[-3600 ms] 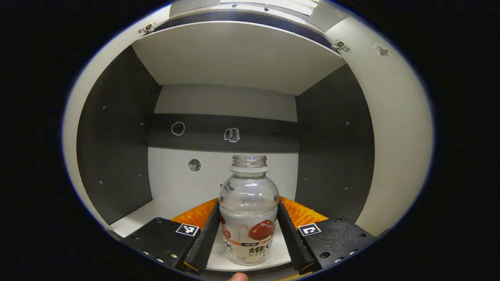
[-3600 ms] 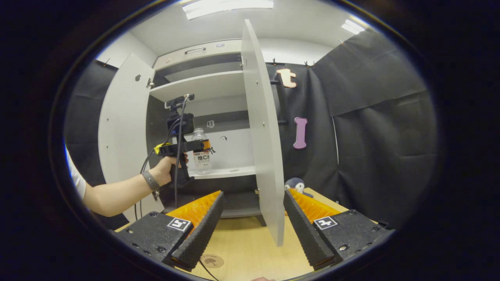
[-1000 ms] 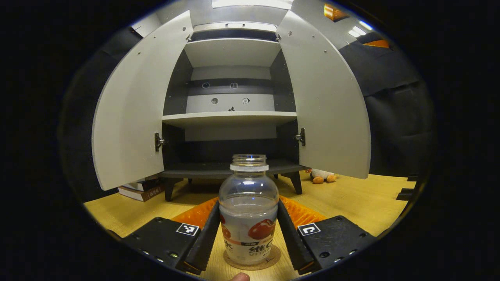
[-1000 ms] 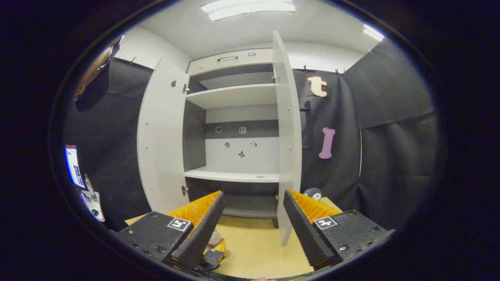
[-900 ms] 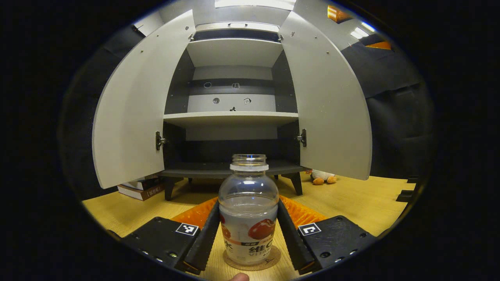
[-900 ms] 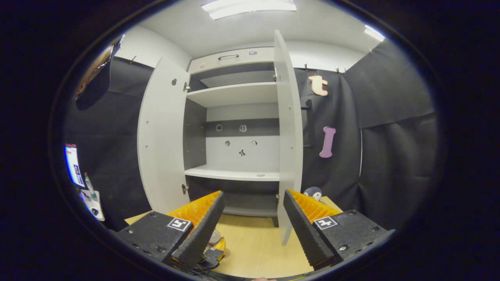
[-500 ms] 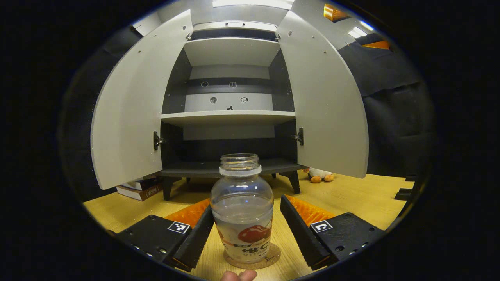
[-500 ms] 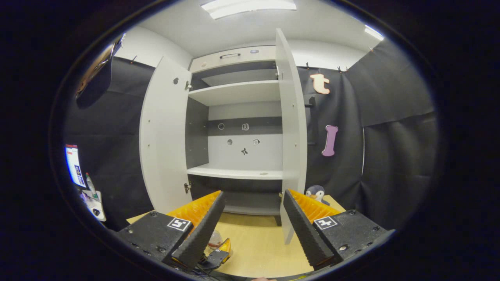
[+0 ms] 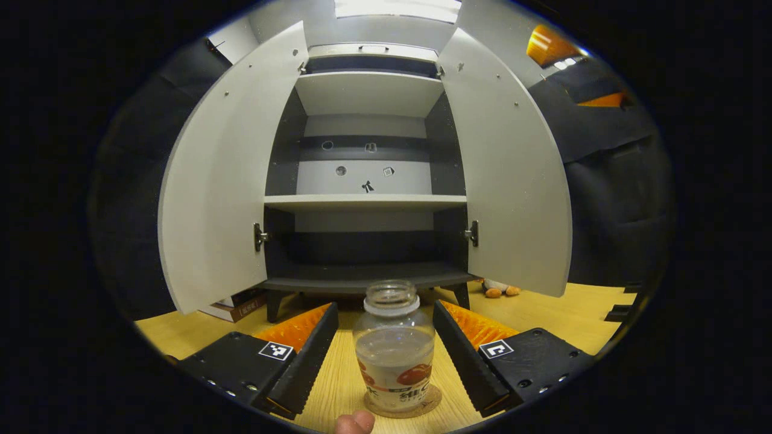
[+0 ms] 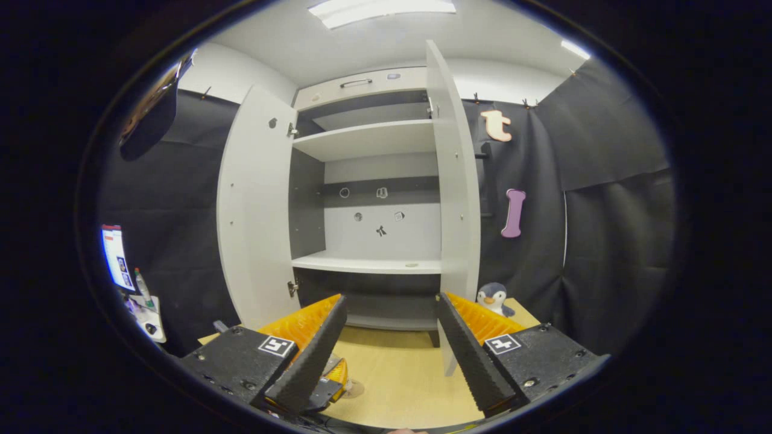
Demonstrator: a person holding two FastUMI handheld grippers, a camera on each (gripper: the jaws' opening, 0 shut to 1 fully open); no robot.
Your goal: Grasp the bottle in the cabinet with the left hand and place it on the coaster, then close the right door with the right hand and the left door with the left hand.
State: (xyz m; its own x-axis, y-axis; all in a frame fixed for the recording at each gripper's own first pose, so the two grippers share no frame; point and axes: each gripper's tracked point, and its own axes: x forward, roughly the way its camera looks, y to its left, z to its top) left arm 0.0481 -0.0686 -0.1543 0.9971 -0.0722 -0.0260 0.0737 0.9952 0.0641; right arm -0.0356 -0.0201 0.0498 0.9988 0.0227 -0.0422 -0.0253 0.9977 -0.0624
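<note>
Left gripper view, left tool (image 9: pixel 383 349) open around bottle (image 9: pixel 395 346), right tool (image 10: pixel 389 343) open, books (image 9: pixel 232 306) beside cabinet (image 9: pixel 366 202).

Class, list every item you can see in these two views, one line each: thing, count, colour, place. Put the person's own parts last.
bottle: one, clear with a red-and-white label, uncapped, upright on the coaster
coaster: one, brown, on the table
table: one, light wood
cabinet: one, white and dark grey, on the table
doors: two, white, both open
books: a stack, brown covers, beneath the left door
penguin toy: one, grey and white, beside the cabinet
left tongs: open, either side of the bottle
right tongs: open, facing the cabinet
fingertip: bottom edge
</note>
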